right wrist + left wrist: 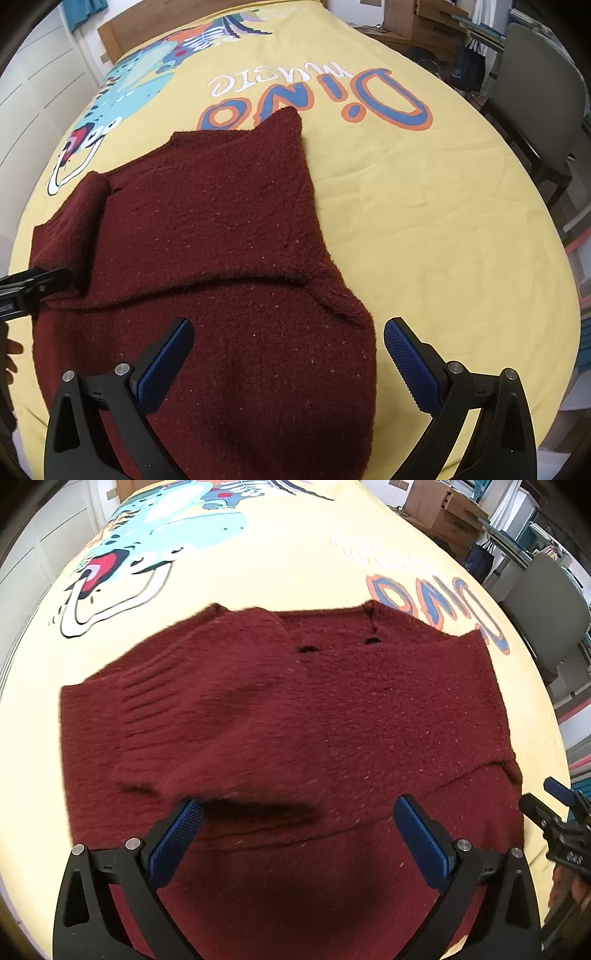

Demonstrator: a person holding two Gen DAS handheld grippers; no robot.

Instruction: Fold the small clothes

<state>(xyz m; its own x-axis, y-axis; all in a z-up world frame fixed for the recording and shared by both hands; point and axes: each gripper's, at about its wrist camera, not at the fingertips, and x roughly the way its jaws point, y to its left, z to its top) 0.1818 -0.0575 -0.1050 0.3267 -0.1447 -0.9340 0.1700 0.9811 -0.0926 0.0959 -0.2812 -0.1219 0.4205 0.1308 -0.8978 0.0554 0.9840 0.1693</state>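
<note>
Maroon sweater (332, 720) lying flat mid-bed on yellow bedsheet (424, 229), sleeves tucked inward, near hem toward foot edge. Left claw (295, 834) and right claw (288, 354) both gaping wide, gripping nothing, hovering over hem corners, likely readying lengthwise fold.

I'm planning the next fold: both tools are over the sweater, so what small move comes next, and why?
Probably lower the left tool and right tool to pinch the near edge: both are open and empty above the maroon sweater, sleeves already folded in.
</note>
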